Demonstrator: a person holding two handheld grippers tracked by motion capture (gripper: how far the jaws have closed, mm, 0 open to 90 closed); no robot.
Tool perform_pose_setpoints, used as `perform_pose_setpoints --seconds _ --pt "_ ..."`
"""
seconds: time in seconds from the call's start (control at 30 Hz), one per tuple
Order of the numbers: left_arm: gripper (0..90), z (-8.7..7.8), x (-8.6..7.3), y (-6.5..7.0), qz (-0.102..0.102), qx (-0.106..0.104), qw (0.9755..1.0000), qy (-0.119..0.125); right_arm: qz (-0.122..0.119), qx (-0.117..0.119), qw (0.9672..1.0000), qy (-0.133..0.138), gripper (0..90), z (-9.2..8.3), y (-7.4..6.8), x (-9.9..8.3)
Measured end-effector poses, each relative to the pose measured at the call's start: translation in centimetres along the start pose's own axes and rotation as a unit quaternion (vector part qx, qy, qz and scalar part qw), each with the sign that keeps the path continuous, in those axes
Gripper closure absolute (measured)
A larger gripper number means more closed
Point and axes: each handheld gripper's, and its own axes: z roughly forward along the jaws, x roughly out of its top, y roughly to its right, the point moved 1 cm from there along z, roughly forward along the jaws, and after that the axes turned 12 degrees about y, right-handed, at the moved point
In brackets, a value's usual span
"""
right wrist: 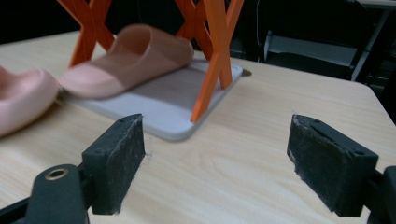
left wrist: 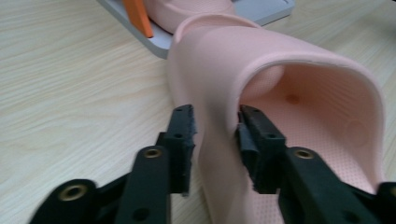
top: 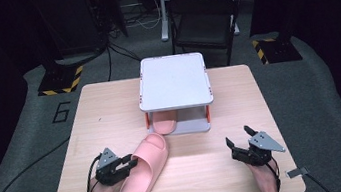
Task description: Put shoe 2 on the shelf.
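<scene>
Numeral "6" [top: 61, 112] marked on the grey floor [top: 22, 132]

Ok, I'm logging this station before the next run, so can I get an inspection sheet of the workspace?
Surface: wooden table, bare wood, tape tabs at the near corners.
Job's things: pink slipper lies on the table; second slipper on the lower level of the grey rack.
Clutter: nothing seen.
Grippers: left gripper jaws straddle the slipper's strap wall; right gripper open, empty.
Cables: one cable on the floor at left.
Surroundings: folding chair, dark floor, stand bases.
</scene>
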Motion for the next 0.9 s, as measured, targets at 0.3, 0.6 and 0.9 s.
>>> perform_pose_setpoints --seconds 0.3,0.6,0.9 --pt "81.2 -0.1 0.6 0.5 0.002 0.011 0.9999 0.005 0.006 0.018 0.9992 0.034 18.7 2.5 -0.3 4.4" --pt "80.8 1.6 2.3 2.8 0.010 -0.011 0.9998 0.015 -0.007 0.073 0.9969 0.029 19.8 9.4 -1.6 10.5" --pt "80.7 6.2 4.2 5.0 0.022 -0.011 0.9994 0.026 0.033 0.104 0.9936 -0.029 22.5 15.0 -1.3 10.4"
